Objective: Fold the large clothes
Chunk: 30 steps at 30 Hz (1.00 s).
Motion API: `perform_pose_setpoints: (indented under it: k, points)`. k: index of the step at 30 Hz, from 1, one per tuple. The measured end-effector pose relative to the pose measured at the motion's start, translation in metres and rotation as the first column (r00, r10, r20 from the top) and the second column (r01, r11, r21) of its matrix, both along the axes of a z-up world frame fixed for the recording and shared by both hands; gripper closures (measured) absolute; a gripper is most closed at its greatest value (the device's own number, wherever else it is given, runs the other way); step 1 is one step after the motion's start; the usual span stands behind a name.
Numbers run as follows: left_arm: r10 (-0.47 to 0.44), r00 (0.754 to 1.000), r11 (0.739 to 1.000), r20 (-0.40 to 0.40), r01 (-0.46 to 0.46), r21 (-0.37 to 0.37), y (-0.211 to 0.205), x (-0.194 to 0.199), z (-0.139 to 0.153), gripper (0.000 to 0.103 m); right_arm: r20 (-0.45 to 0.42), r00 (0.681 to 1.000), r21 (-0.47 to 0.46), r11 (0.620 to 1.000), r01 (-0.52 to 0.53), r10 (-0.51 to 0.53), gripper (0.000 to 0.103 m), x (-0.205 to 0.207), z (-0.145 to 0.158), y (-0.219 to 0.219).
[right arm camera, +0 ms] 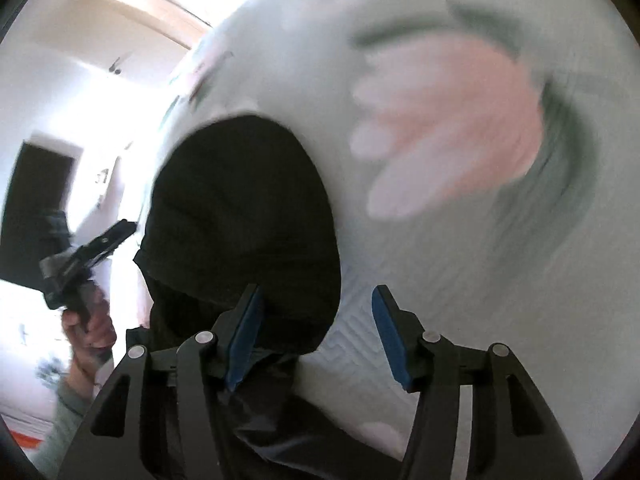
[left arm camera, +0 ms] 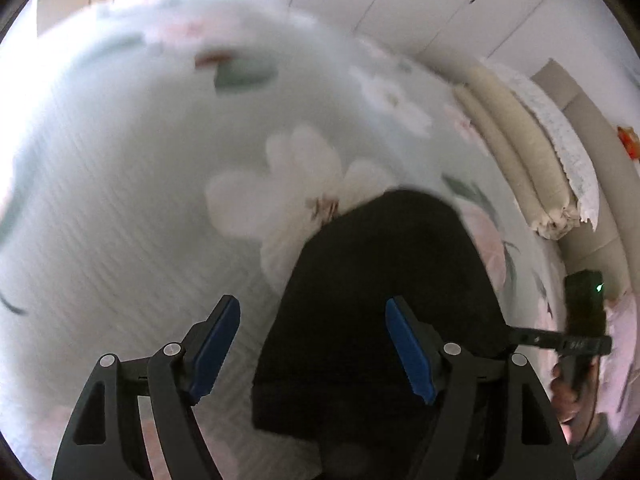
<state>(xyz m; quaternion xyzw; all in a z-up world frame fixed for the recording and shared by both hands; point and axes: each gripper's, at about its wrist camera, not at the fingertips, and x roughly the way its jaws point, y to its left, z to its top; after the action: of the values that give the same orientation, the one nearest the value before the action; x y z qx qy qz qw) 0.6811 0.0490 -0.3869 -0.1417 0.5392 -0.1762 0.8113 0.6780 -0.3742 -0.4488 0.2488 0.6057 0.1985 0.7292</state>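
Observation:
A black garment (left arm camera: 384, 288) lies folded on a pale green flowered bedspread (left arm camera: 120, 200). My left gripper (left arm camera: 312, 346) hangs over the garment's near left edge, jaws wide apart, and its blue pads (left arm camera: 216, 348) touch no cloth. In the right wrist view the same black garment (right arm camera: 240, 216) lies left of centre on the bedspread (right arm camera: 480, 248). My right gripper (right arm camera: 318, 338) stands open at its near right edge. The left pad (right arm camera: 245, 336) overlaps the cloth and the right pad is over bare quilt. Both views are blurred.
A person's hand (left arm camera: 568, 392) holds the other tool at the right edge, and the other hand (right arm camera: 88, 324) shows at the left. Rolled beige bedding (left arm camera: 520, 160) with a lace cover lies along the bed's far right side. White cupboard doors (left arm camera: 400, 0) stand behind. A dark doorway (right arm camera: 36, 208) is at the left.

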Motion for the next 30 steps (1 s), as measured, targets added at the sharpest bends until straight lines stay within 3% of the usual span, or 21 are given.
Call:
perform_pose_setpoints:
  k: [3,6,8,11,13,16,19,22,24,26,28,30]
  points:
    - [-0.028,0.998,0.999,-0.053,0.026,-0.035,-0.013,0.005,-0.023,0.027,0.008,1.000,0.062,0.998,-0.014,0.014,0.042,0.012,-0.020,0.011]
    - [-0.031,0.999,0.999,-0.036,0.030,-0.038,-0.026,0.000,-0.028,0.039,0.033,0.998,0.070,0.997,-0.046,0.044,0.043,0.020,-0.019,0.037]
    - [-0.049,0.999,0.999,-0.013,0.049,0.015,-0.037,-0.004,-0.024,0.074,0.049,0.996,0.004,0.997,-0.079,0.078,0.043,0.023,-0.015,0.062]
    - [-0.072,0.995,0.993,0.073,0.065,0.096,-0.044,-0.023,0.000,0.088,0.096,0.987,-0.119,0.986,-0.121,0.132,0.068,0.017,0.003,0.085]
    - [-0.085,0.987,0.991,0.136,0.070,0.110,-0.037,-0.045,0.027,0.089,0.154,0.974,-0.166,0.977,-0.137,0.163,0.081,0.003,0.026,0.092]
    - [-0.108,0.965,0.991,0.239,0.087,0.099,-0.020,-0.092,0.074,0.089,0.291,0.926,-0.231,0.957,-0.176,0.240,0.087,-0.037,0.085,0.105]
    - [-0.097,0.940,0.995,0.327,0.090,0.037,0.004,-0.153,0.120,0.089,0.416,0.857,-0.308,0.934,-0.181,0.304,0.088,-0.094,0.148,0.113]
    - [-0.136,0.910,0.991,0.391,0.120,0.064,0.009,-0.226,0.154,0.089,0.508,0.776,-0.408,0.898,-0.165,0.373,0.088,-0.168,0.193,0.127]
    - [-0.189,0.890,0.981,0.415,0.155,0.115,0.009,-0.280,0.166,0.088,0.546,0.728,-0.484,0.866,-0.130,0.415,0.088,-0.220,0.207,0.132]
    - [-0.256,0.873,0.962,0.415,0.187,0.200,0.005,-0.326,0.168,0.081,0.567,0.670,-0.591,0.803,-0.074,0.479,0.087,-0.281,0.206,0.142]
    - [-0.322,0.875,0.926,0.361,0.211,0.314,0.004,-0.373,0.155,0.073,0.528,0.664,-0.687,0.726,-0.033,0.530,0.085,-0.324,0.191,0.147]
    - [-0.327,0.907,0.885,0.267,0.195,0.422,0.016,-0.410,0.128,0.070,0.457,0.699,-0.753,0.657,-0.025,0.550,0.082,-0.355,0.169,0.144]
